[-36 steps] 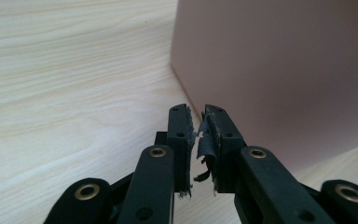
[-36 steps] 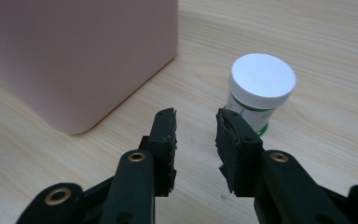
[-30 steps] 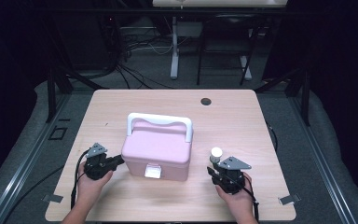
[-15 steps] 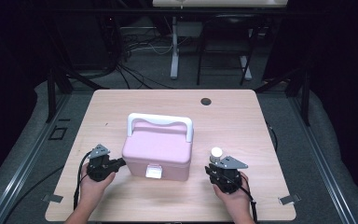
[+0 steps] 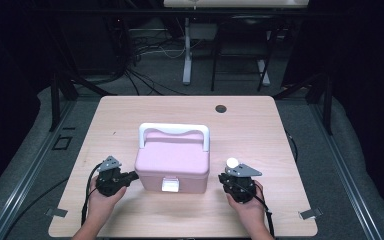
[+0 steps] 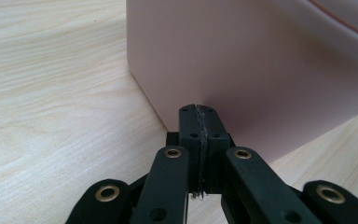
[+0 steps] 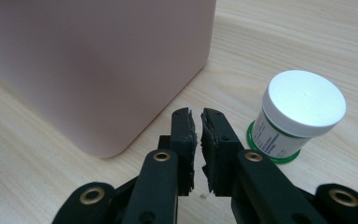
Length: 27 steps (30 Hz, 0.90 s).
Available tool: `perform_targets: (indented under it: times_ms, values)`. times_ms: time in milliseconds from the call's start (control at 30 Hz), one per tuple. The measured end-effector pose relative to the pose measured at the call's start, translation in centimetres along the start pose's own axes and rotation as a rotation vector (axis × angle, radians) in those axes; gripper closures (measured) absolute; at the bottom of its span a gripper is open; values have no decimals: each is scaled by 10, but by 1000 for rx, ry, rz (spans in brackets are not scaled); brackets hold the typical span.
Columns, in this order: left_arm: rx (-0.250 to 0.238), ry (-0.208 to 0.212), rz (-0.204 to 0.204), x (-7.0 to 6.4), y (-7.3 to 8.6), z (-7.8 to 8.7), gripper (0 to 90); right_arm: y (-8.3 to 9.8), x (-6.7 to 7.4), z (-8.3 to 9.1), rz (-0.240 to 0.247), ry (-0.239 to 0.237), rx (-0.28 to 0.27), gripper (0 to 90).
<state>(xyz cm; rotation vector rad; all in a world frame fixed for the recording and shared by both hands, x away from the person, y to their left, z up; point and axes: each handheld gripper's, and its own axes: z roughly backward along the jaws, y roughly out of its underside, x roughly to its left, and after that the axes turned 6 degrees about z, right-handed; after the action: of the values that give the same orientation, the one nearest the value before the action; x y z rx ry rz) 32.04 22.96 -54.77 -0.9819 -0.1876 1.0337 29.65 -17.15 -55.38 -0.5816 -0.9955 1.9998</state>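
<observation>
**One pink box, one small jar, two grippers at the near edge**

On the wooden table point(image 5: 260, 125) there is one pink lidded box point(image 5: 172, 165) with one white handle point(image 5: 174, 131) arched over its far side and one pale clasp point(image 5: 170, 185) on its near face. Just to its right stands one small jar point(image 7: 298, 116) with a white lid and a green ring at its foot. Its label carries dark print, too small and too slanted to read. One dark round hole point(image 5: 221, 108) sits in the tabletop towards the far edge.

Two hands come in from the near side, each wrapped around a gripper, both low at the table. The left gripper point(image 6: 199, 122) points at the box's left side wall near its front corner, its tips just short of or touching the pink wall; which, I cannot tell. Its jaws are pressed fully together with nothing between them.

The right gripper point(image 7: 196, 122) points towards the box's right front corner, the jar just beside its tips on the side away from the box. Its jaws have just been closing and stand a narrow slit apart, gripping nothing, touching neither box nor jar.

From above, the left gripper point(image 5: 111, 177) lies level with the box's front left corner, the right gripper point(image 5: 236, 181) near the front right, each with one cable trailing back past the wrist
</observation>
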Motion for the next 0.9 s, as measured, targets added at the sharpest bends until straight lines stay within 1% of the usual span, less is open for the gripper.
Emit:
perform_targets:
  times_ms: [167,333,367,500,600,733,800,900]
  values:
    - [10,1,-6,-5,0,-1,898,-4,1,-6,-10,-11,-5,844]
    - [7,18,-13,-9,0,-1,898,-5,5,-7,14,-18,-11,845]
    - [11,18,-11,-10,0,-1,898,-5,6,-7,8,-21,-19,845]
    - [14,30,-24,-13,1,-2,899,-6,9,-6,16,-34,-29,844]
    - [13,26,-25,-15,1,-3,899,-6,10,-5,22,-24,-27,861]
    - [12,24,-22,-15,1,-3,898,-5,9,-6,9,-46,-31,896]
    - [12,17,-26,-16,1,-3,898,-4,10,-6,10,-42,-27,900]
    - [12,17,-30,-16,1,-2,899,-4,10,-6,8,-48,-29,900]
